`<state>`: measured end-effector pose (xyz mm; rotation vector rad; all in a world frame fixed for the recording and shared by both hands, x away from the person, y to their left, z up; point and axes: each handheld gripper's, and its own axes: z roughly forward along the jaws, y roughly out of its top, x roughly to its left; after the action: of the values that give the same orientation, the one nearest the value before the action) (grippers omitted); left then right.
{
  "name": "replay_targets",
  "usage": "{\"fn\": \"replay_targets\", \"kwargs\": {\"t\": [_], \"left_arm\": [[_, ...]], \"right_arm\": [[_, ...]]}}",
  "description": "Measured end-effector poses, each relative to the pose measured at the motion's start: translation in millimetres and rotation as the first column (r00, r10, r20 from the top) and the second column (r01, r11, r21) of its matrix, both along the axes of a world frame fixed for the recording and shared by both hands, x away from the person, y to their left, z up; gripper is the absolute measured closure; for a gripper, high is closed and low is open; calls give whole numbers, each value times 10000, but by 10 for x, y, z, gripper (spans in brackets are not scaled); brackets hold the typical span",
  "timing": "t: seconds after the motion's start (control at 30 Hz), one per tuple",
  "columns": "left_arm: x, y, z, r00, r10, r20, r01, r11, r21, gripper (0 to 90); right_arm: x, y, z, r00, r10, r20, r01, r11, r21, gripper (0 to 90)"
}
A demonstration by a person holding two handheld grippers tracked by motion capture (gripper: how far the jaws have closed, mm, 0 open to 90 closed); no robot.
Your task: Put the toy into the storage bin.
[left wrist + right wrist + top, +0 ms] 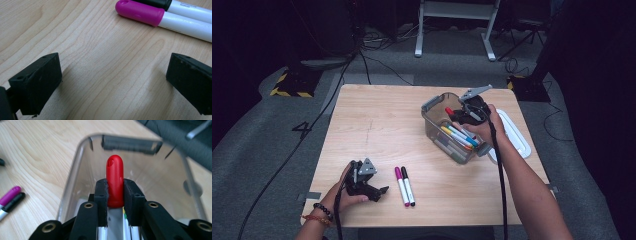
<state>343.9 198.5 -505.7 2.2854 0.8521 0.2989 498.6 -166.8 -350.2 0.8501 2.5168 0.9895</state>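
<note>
Evidently packing markers, the right gripper (115, 195) pinches the red marker (115, 178) over the clear bin (430, 121), while the left gripper's (112, 82) fingers (37, 82) gape empty above the tabletop (100, 62).

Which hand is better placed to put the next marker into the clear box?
Left. Its open gripper rests beside the pink marker and black marker on the table; the right gripper already holds the red marker over the box.

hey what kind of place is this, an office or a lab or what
Probably a lab or recording studio: a lone wooden table on grey carpet, loose cables across the floor, hazard-striped stand bases, dark surroundings.
</note>
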Motion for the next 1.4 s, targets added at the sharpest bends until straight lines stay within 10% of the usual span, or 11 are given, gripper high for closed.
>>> {"fn": "replay_targets", "kwargs": {"t": [0.4,0.67,0.9,1.4], "left_arm": [[-4,0,-1,10000,31,5,-31,10000,-6,4],[-5,2,-1,10000,34,-1,-34,10000,-20,4],[-5,1,-1,10000,34,-1,-34,10000,-21,4],[3,-1,0,10000,6,-8,-6,10000,-3,2]], "right_arm": [[52,236,-303,9839,-328,-1756,-5,9825,-1862,743],[47,297,-354,9823,-540,-1793,148,9769,-2133,624],[-27,128,-241,9923,-768,-976,685,9940,-854,483],[-795,-238,60,9922,731,1008,-808,9940,740,366]]}}
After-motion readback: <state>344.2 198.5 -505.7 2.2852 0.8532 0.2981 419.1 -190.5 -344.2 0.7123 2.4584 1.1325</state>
